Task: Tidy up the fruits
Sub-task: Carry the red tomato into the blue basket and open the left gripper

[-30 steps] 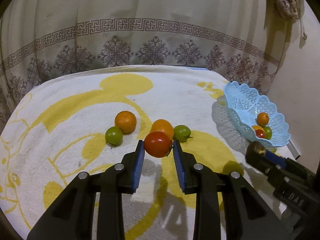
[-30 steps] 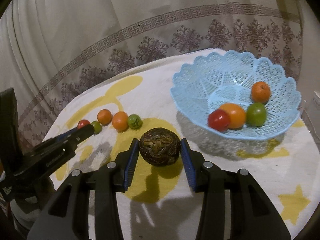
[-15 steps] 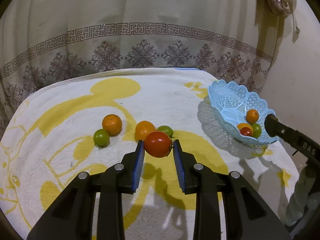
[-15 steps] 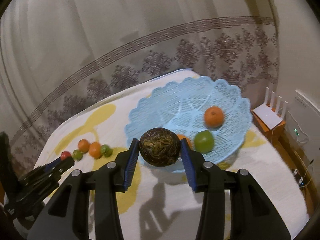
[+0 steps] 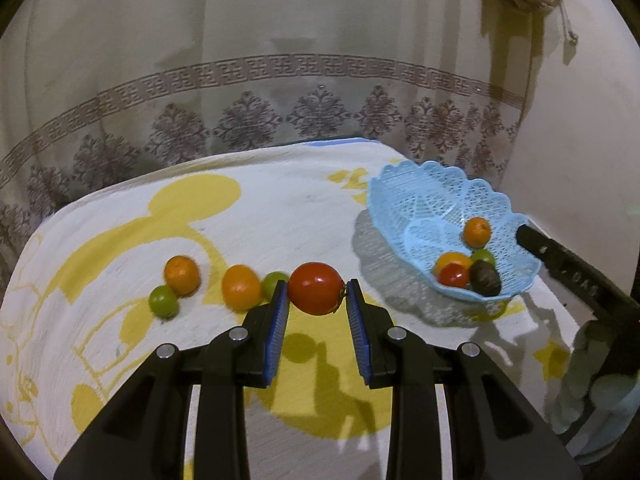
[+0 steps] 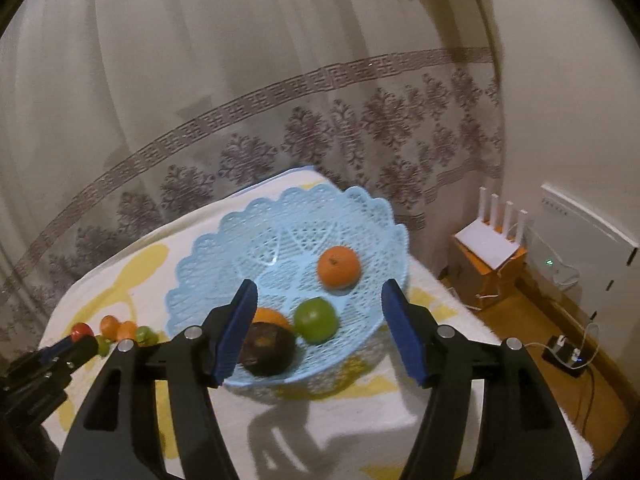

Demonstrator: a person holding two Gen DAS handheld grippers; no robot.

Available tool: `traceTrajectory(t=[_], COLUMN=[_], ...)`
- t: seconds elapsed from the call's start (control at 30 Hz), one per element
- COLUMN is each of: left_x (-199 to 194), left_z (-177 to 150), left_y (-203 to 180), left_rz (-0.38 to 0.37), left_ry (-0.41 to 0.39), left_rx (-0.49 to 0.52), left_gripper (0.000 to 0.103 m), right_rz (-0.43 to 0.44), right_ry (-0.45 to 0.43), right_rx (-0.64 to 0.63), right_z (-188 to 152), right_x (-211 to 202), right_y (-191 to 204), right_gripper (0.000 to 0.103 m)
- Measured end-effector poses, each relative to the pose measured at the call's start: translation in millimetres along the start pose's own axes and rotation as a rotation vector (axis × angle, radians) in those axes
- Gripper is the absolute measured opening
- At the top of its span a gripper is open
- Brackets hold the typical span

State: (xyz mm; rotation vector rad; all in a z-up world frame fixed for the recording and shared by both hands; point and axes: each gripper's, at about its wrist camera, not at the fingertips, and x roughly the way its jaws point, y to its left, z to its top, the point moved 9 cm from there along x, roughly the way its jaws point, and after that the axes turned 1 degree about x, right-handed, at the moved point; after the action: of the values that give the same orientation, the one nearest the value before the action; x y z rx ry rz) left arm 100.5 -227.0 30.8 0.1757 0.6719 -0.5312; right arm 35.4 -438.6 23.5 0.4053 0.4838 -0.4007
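Note:
My left gripper (image 5: 316, 294) is shut on a red tomato (image 5: 315, 288), held above the towel. On the towel behind it lie two oranges (image 5: 182, 275) and two green fruits (image 5: 163, 301) in a row. My right gripper (image 6: 320, 300) hangs over the blue lace basket (image 6: 240, 232), its jaws opening with nothing pressed between them. The dark brown fruit (image 6: 267, 347) lies in the basket by the left pad, beside an orange (image 6: 339, 267), a green fruit (image 6: 316, 319) and another orange fruit. The left wrist view shows the basket (image 5: 420, 188) at right with the brown fruit (image 5: 485, 278) inside.
A white towel (image 5: 280, 208) with yellow patterns covers the table, and a patterned curtain (image 5: 256, 80) hangs behind. Right of the table, on the floor, stand a white router (image 6: 490, 240) on a small orange stand and a charger with cables.
My right gripper carried the brown fruit over the basket, opened, and the fruit now lies in the basket. My left gripper, still holding the tomato, shifted right towards the basket.

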Motion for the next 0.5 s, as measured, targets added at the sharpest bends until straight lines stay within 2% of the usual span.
traceTrajectory(t=[0.3, 0.5], left_x=[20.4, 38.8], left_z=[23.4, 29.3], left_y=[-38.6, -56.1], left_rz=[-0.105, -0.142], left_ry=[0.000, 0.024], left_rx=[0.023, 0.024], left_gripper=[0.030, 0.030], right_rz=[-0.121, -0.150], right_ry=[-0.108, -0.093], right_rx=[0.056, 0.112], right_z=[1.3, -1.9], right_x=[-7.1, -4.3], right_y=[-23.4, -38.0], right_gripper=[0.066, 0.066])
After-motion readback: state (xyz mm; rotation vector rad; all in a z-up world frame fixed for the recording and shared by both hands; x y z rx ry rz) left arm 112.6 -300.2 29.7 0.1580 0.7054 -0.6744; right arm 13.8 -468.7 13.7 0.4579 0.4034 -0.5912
